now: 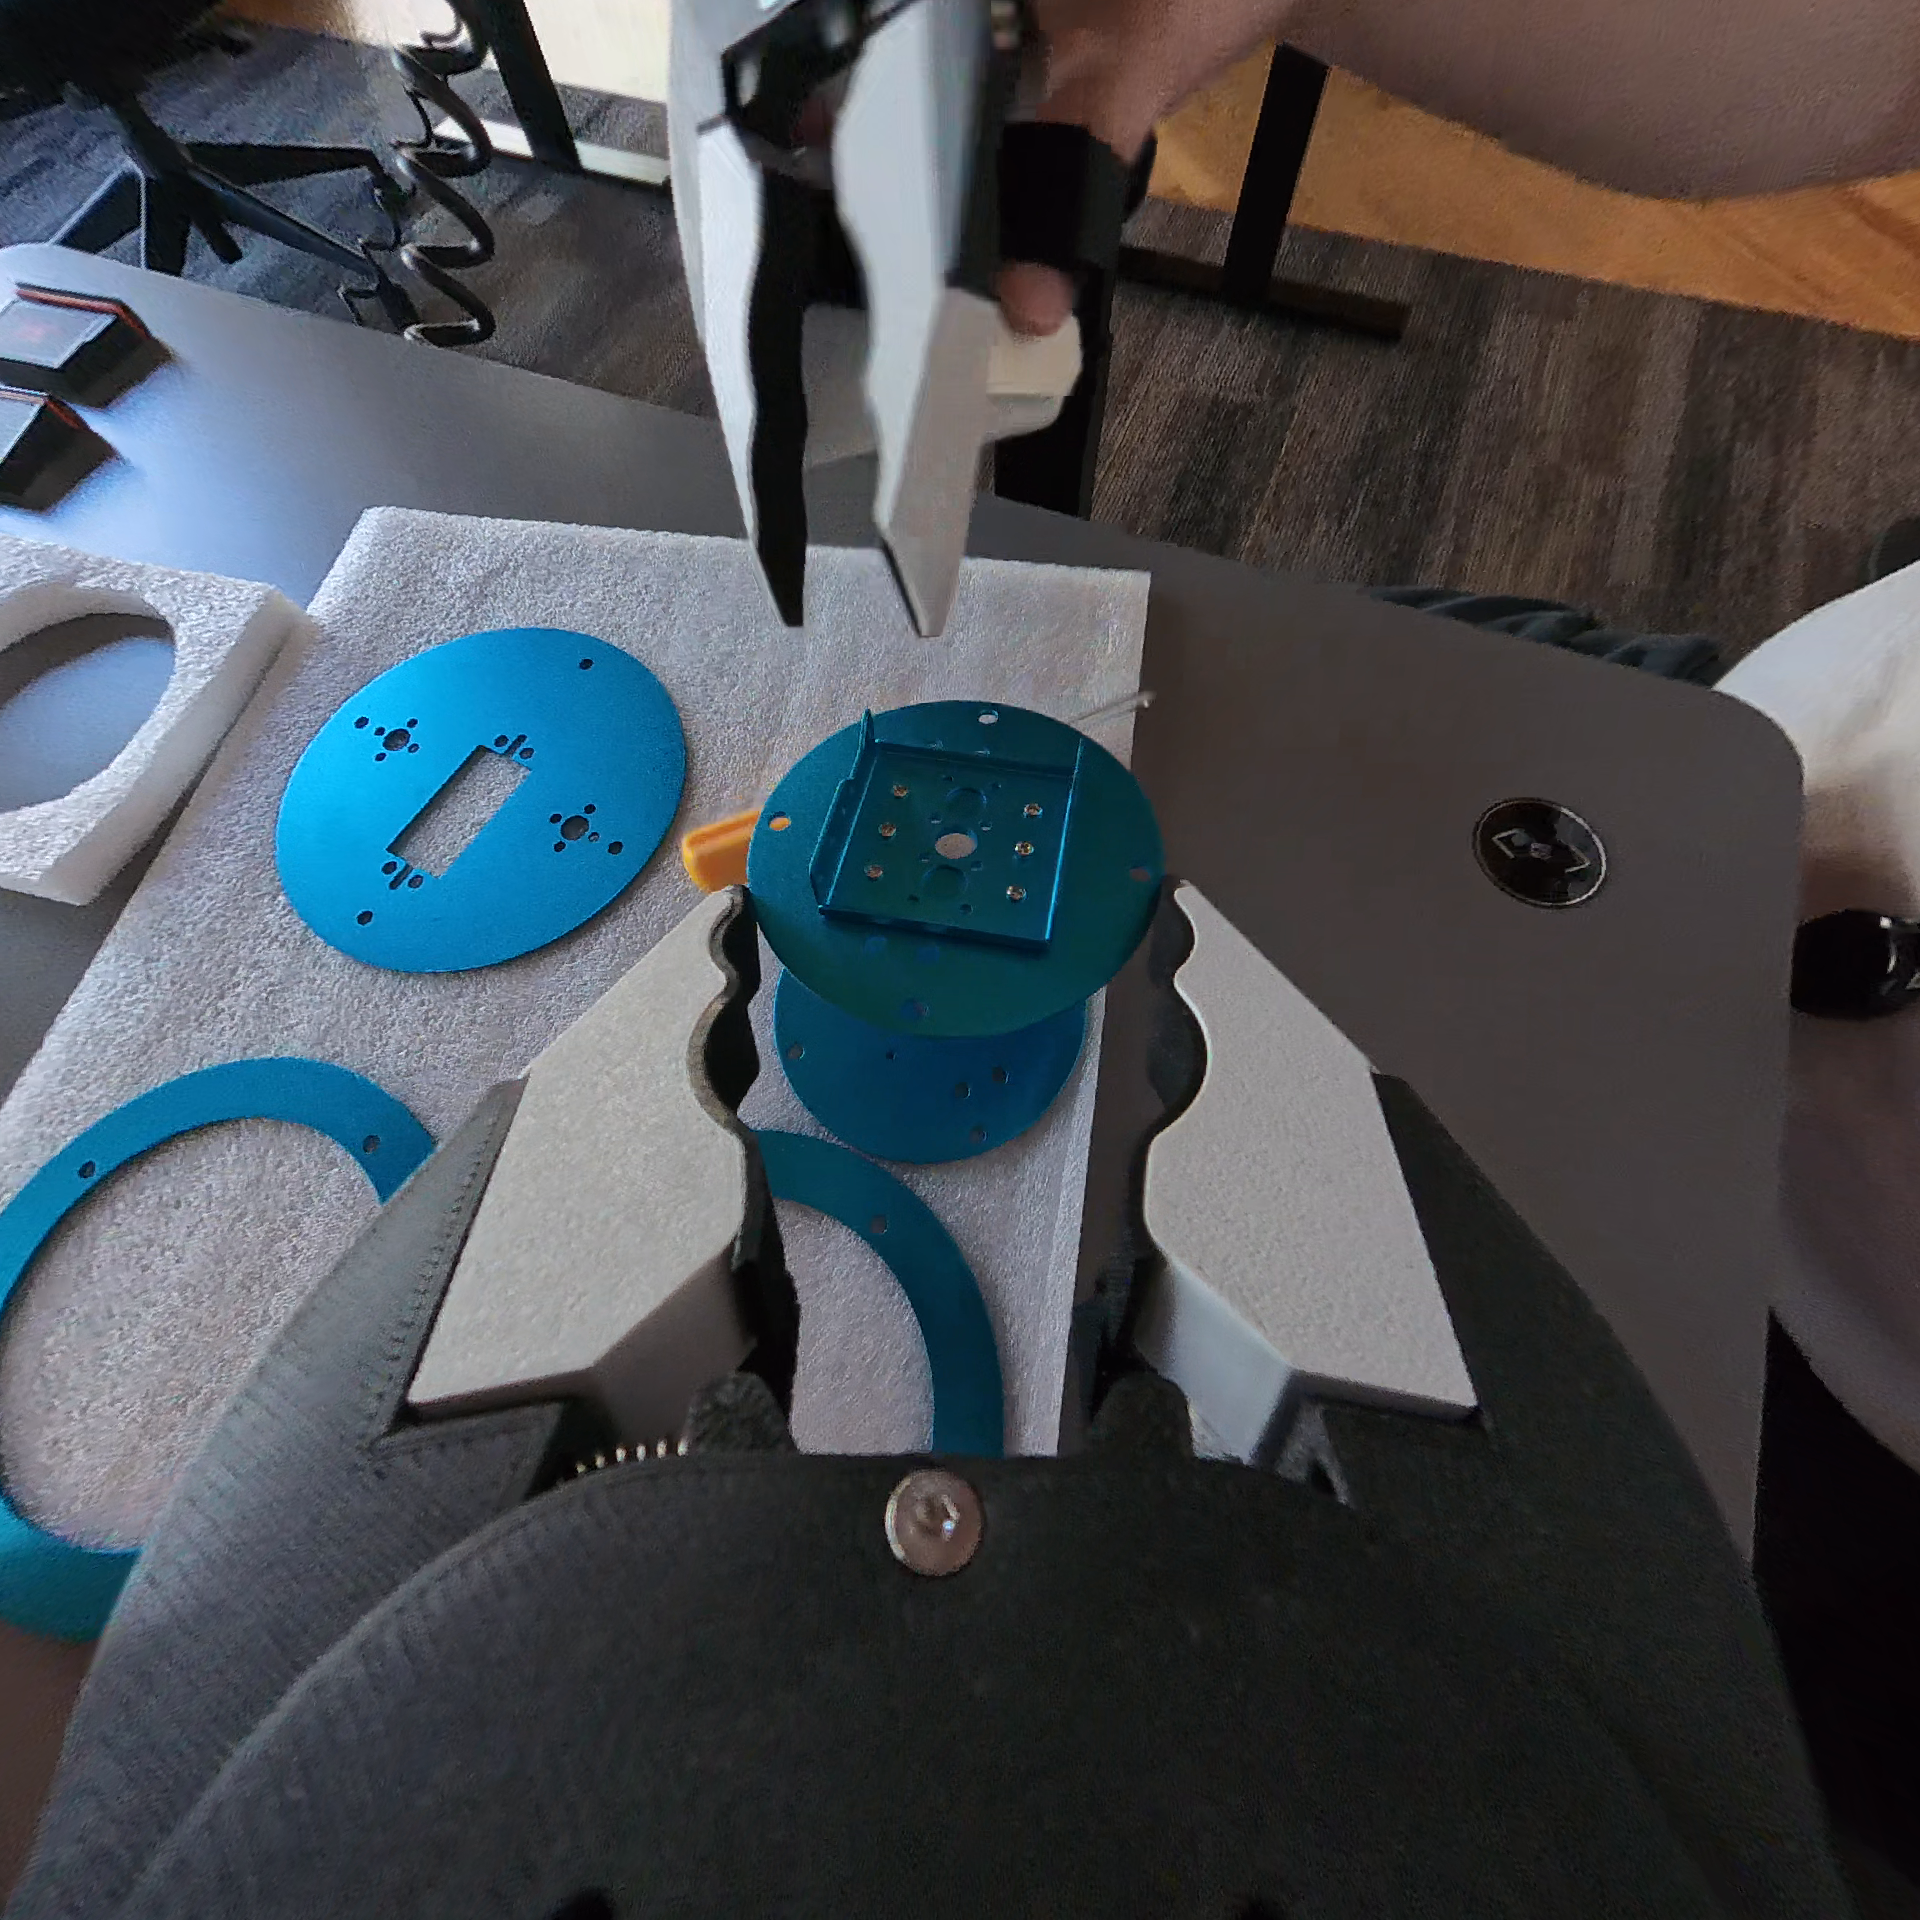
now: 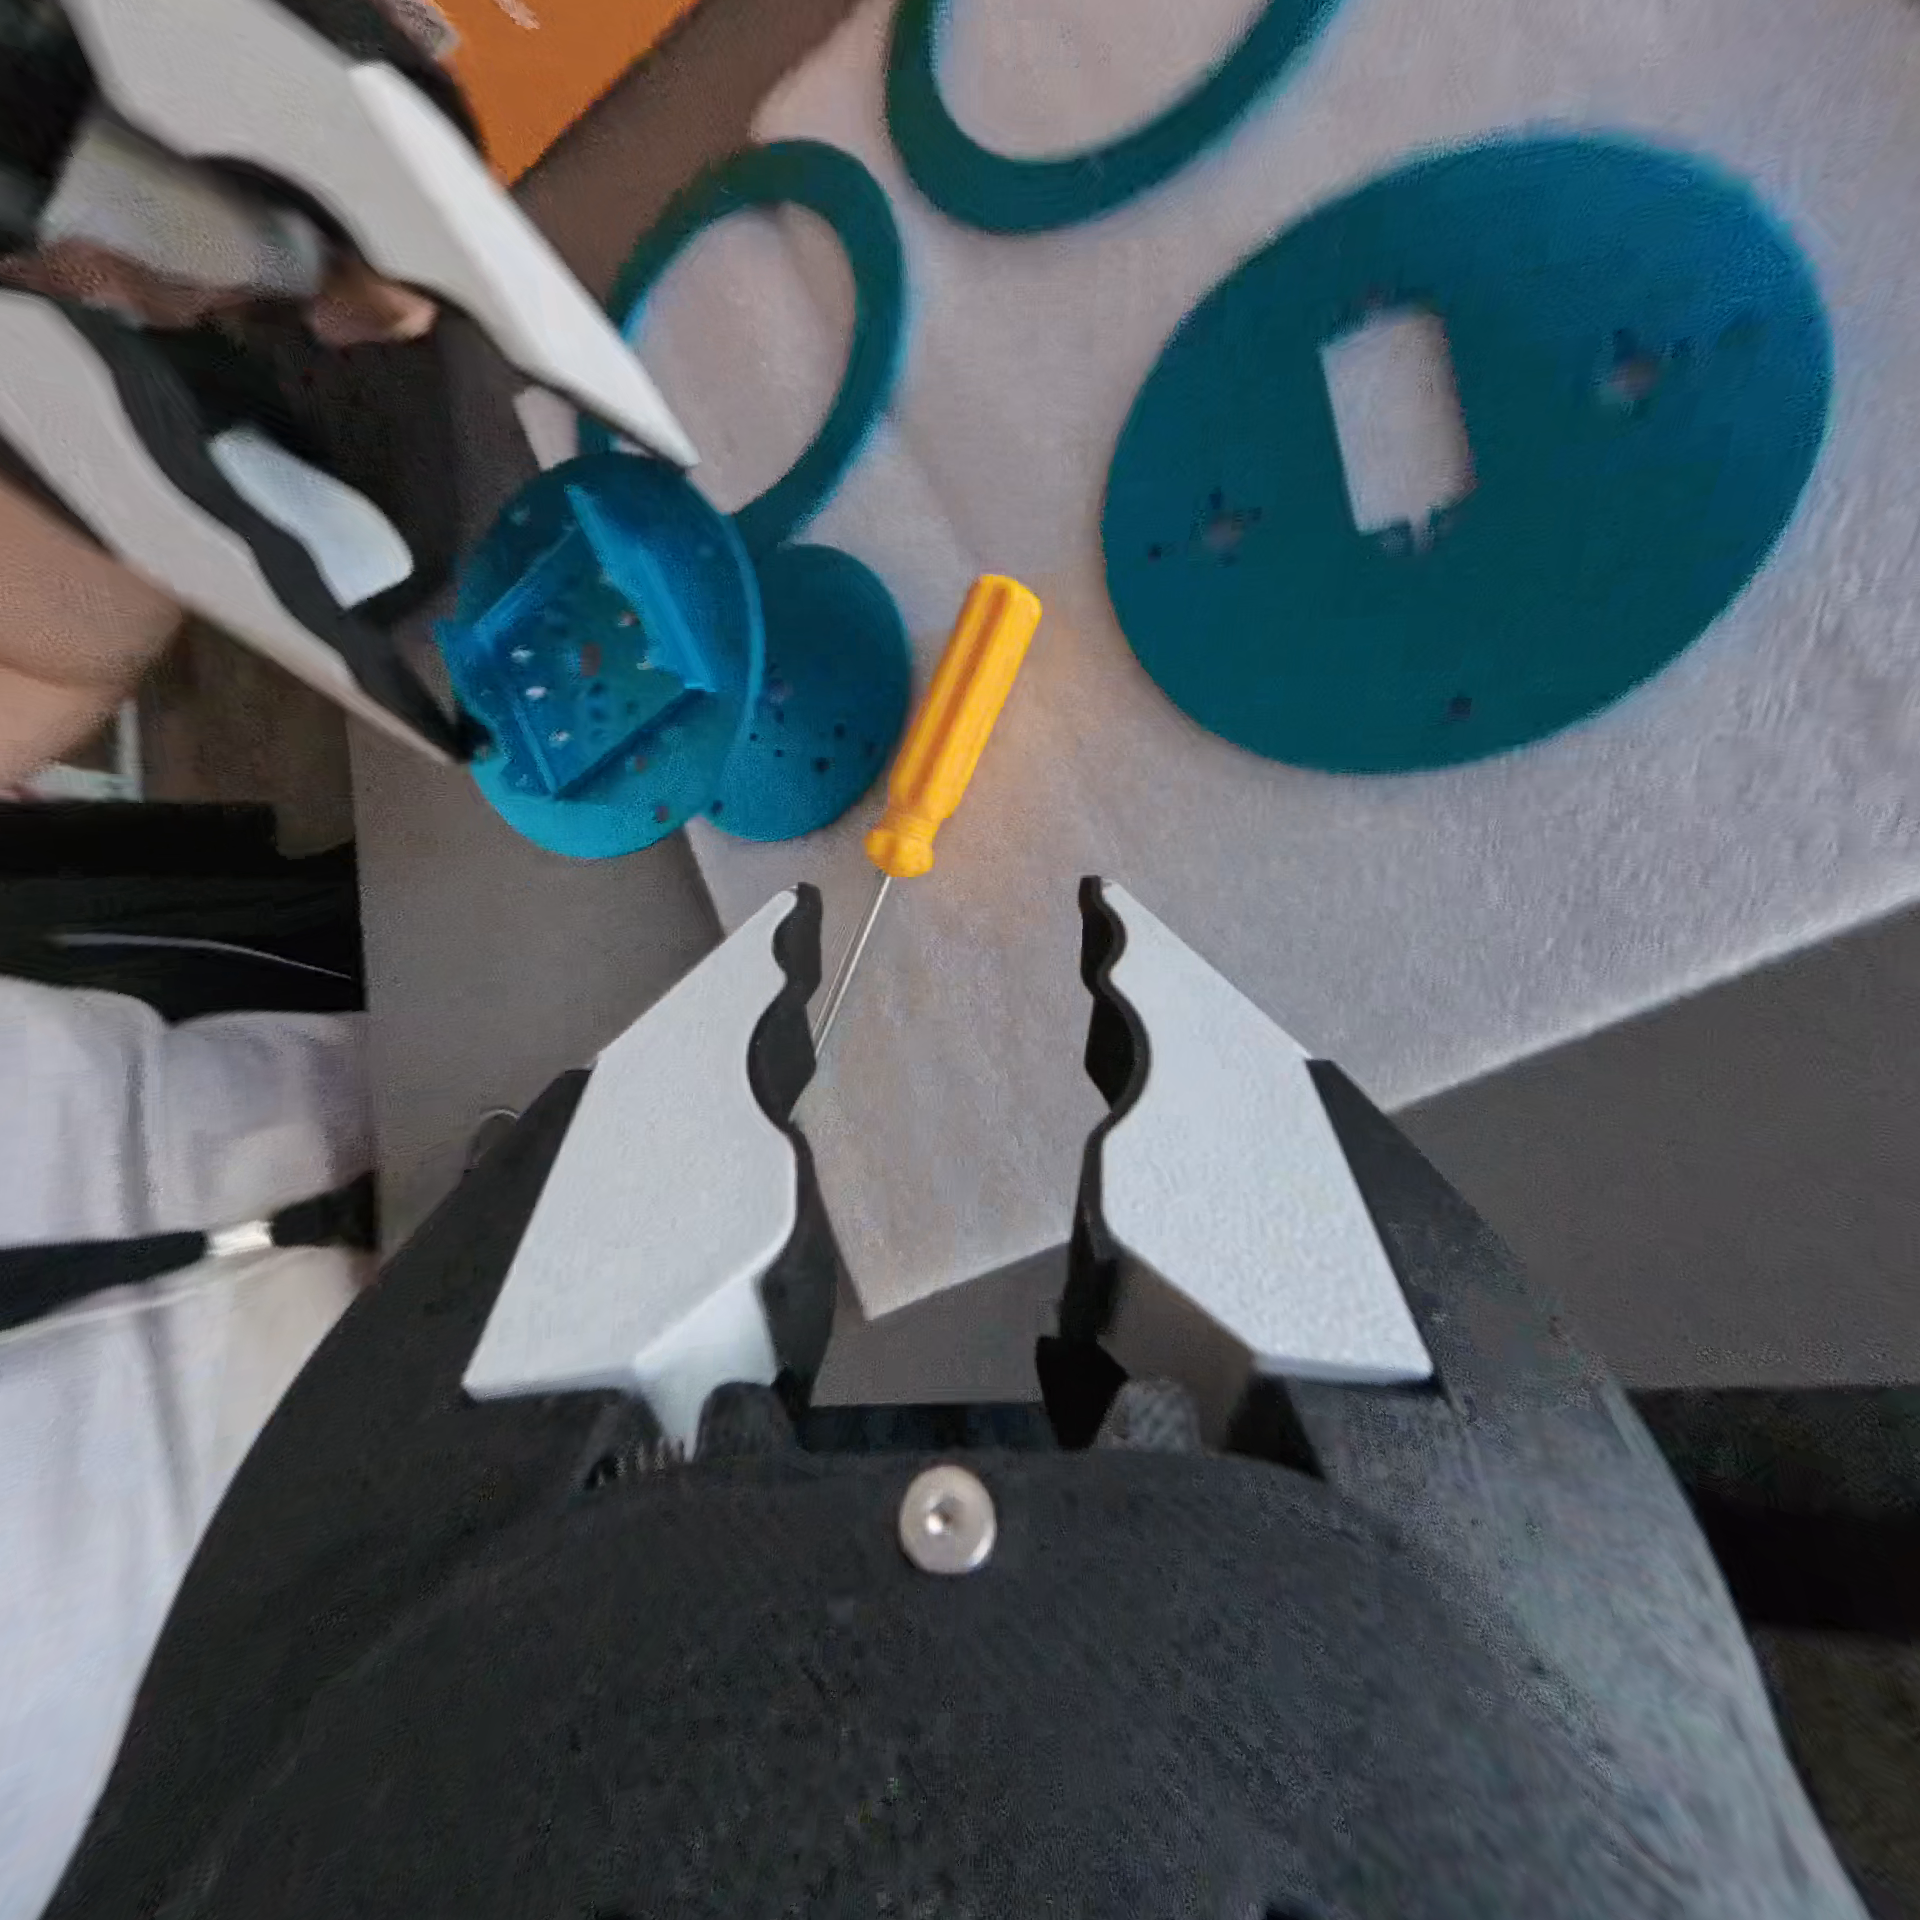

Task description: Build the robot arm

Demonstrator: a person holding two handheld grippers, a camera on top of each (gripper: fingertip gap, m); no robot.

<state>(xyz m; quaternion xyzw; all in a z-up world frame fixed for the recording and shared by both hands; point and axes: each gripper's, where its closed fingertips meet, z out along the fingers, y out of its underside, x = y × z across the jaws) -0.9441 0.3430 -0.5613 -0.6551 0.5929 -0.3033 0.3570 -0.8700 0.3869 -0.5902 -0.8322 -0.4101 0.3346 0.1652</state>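
Observation:
My left gripper is shut on the edges of a round blue disc with a square bracket on top. It holds the disc tilted above a smaller blue disc on the white foam sheet. The right wrist view shows the left gripper with this held disc at the left. My right gripper is open and empty. Its left finger is beside the thin shaft of an orange-handled screwdriver lying on the foam. In the left wrist view the right gripper points down just beyond the held disc.
A large blue disc with a rectangular cutout and two blue rings lie on the foam. A foam block with a round hole and black boxes are at the left. The grey table ends at the right.

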